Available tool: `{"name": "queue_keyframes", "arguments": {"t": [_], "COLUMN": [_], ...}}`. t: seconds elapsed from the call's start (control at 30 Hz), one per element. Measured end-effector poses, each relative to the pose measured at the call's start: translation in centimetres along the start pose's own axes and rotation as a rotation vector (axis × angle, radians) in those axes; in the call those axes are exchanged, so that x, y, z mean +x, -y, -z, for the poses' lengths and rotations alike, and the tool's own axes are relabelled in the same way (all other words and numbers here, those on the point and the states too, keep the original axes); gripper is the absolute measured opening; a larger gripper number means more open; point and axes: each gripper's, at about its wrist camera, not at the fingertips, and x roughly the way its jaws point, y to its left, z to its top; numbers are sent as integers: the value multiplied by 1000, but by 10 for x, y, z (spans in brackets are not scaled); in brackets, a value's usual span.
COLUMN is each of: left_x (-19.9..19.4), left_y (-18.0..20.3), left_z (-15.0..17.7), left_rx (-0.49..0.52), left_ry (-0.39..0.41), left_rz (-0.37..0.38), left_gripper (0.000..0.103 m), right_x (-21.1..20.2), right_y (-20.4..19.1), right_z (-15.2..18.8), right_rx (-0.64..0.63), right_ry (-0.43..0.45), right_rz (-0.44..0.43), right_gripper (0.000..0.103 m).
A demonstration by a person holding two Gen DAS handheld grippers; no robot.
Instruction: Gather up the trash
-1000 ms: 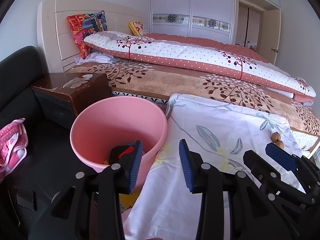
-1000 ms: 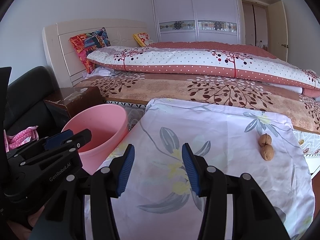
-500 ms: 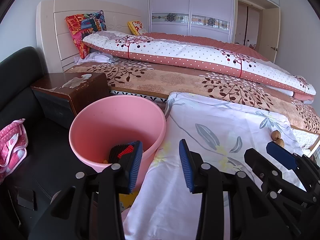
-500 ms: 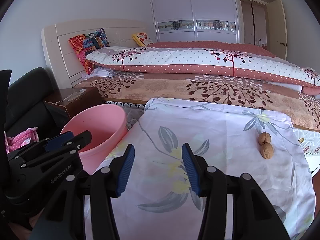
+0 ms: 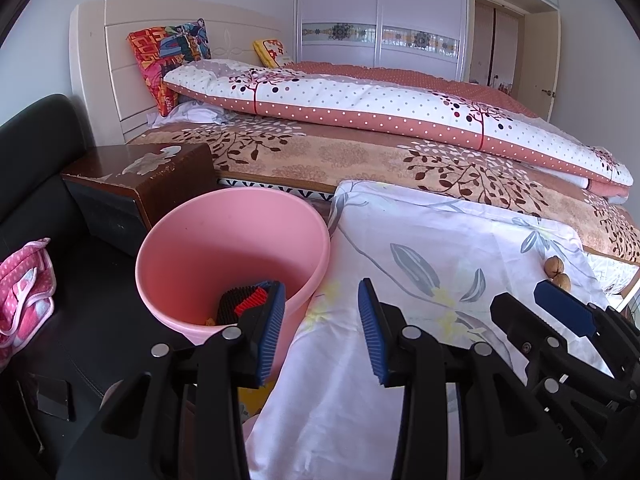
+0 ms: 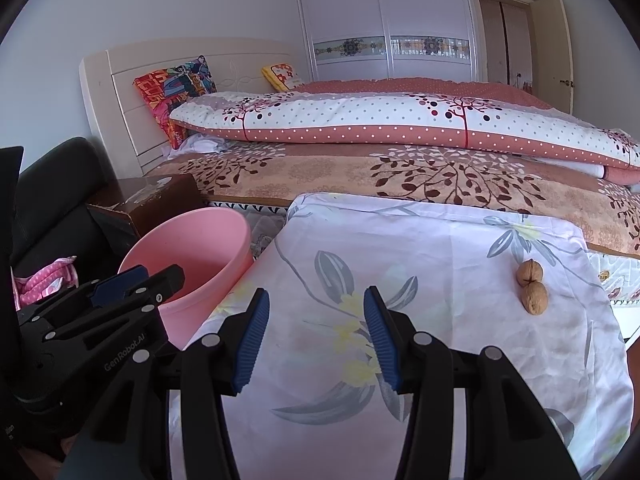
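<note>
A: Right gripper (image 6: 314, 336) and left gripper (image 5: 320, 330) noted with blue ribbed pads spread apart, nothing between them.

B: Two brown, wrinkled walnuts (image 6: 531, 286) recorded touching, at two o'clock on the white flower-printed cloth (image 6: 420, 248), near its right edge. Judged light, hard, prone to rolling; to be pinched across the middle. Round pink plastic bucket (image 5: 232, 256) at ten o'clock; open cloth between.

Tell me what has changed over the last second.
Nothing has visibly changed. Both tools, left and right, stay open and empty above the floral cloth; the two walnuts and the pink bucket lie as before.
</note>
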Motion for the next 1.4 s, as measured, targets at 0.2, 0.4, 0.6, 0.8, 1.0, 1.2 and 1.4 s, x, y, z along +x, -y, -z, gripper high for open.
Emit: {"name": "queue_keyframes", "arguments": {"t": [0.2, 0.4, 0.6, 0.8, 1.0, 1.2, 1.4], "left_x": [2, 3, 3, 3, 2, 2, 0], "left_y": [0, 1, 0, 1, 1, 1, 1], "left_z": [0, 0, 0, 0, 1, 2, 3], "left_rx": [3, 3, 2, 2, 0, 0, 4], "left_ry": [-4, -6, -5, -6, -5, -9, 12], "left_rz": [-6, -9, -8, -9, -13, -15, -33], "left_gripper": [38, 38, 38, 38, 38, 38, 38], "right_x": [1, 1, 2, 2, 3, 3, 4], "right_y": [0, 0, 1, 1, 2, 2, 2], "right_z": [0, 0, 0, 1, 1, 2, 3], "right_rx": [3, 2, 2, 3, 6, 6, 7], "right_ry": [-2, -3, -3, -2, -4, -6, -6], "right_rz": [0, 0, 0, 1, -1, -1, -1], "right_gripper": [49, 49, 49, 49, 49, 49, 49]}}
